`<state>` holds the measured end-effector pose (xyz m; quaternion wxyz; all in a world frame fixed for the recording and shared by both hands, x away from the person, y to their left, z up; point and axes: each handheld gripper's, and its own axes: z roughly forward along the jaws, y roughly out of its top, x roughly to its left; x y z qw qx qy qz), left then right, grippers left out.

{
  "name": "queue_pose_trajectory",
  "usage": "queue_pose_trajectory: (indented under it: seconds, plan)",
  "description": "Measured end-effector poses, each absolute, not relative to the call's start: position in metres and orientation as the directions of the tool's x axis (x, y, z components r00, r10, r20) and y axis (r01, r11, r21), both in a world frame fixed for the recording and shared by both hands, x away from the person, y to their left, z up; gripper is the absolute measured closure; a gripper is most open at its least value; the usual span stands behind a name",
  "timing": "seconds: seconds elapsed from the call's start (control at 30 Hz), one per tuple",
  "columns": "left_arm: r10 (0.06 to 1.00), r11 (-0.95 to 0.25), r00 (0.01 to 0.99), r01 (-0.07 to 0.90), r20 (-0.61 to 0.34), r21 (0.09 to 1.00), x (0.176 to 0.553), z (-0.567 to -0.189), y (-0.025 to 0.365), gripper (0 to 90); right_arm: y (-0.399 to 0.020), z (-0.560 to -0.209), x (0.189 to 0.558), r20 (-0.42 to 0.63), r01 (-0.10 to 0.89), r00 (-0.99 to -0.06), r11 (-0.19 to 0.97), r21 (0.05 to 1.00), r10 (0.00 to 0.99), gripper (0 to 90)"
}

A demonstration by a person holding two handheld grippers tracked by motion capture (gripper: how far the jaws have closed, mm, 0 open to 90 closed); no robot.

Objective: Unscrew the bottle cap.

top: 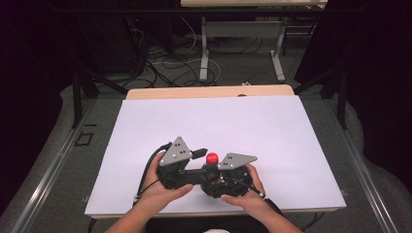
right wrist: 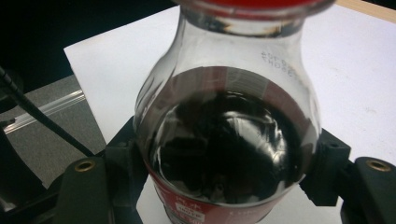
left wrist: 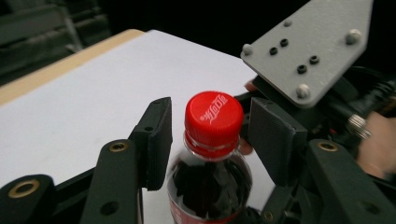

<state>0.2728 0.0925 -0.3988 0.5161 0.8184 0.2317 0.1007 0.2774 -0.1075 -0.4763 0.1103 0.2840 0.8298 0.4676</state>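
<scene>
Near the front edge of the counter (top: 291, 126), between the person's two hands, stands a small cola bottle (left wrist: 210, 177) with a red screw cap (left wrist: 214, 116) that bears white script. Its clear plastic shoulder swells out below the neck, the drink inside is nearly black, and a red label wraps the body lower down; faint printed code shows on the bare plastic above the liquid in the right gripper view. The bottle stands upright on the white sheet (top: 218, 121) that covers most of the wooden counter. The right hand-held gripper (right wrist: 224, 182) is clamped on the bottle's body, one black jaw pressed against each side of the label band. The left hand-held gripper (left wrist: 208, 135) sits higher, its two black pads on either side of the cap; a narrow gap shows between each pad and the cap, so the jaws stand apart and hold nothing. Just behind the cap, in the left gripper view, the grey three-cornered plate (left wrist: 310, 46) of the right hand-held gripper and a blurred hand (left wrist: 376, 140) crowd that side of the bottle. From the high view, cables (top: 165, 65) lie tangled on the floor beyond the counter, beside the metal legs of another table (top: 204, 43).
</scene>
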Motion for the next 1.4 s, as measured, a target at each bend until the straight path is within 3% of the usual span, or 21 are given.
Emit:
queue_pose_trajectory:
  seconds: [0.2, 0.33, 0.87, 1.4]
  plan:
    - [0.368, -0.379, 0.924, 0.254, -0.106, 0.890, 0.293, -0.403, 0.097, 54.3, -0.105, -0.476, 0.277, 0.089, 0.360, -0.824, 0.395, 0.845, 0.559, 29.8]
    - [0.350, -0.381, 0.931, 0.240, -0.101, 0.893, 0.294, -0.407, 0.094, 60.9, -0.104, -0.478, 0.277, 0.101, 0.373, -0.826, 0.404, 0.835, 0.554, 29.8]
    - [0.484, -0.378, 0.874, 0.250, -0.039, 0.891, 0.285, -0.389, 0.093, 61.6, -0.107, -0.481, 0.280, 0.083, 0.380, -0.794, 0.386, 0.841, 0.602, 29.8]
    - [0.623, -0.351, 0.777, 0.384, -0.093, 0.854, 0.308, -0.413, 0.114, 61.6, -0.112, -0.481, 0.285, 0.056, 0.373, -0.774, 0.384, 0.844, 0.630, 29.8]
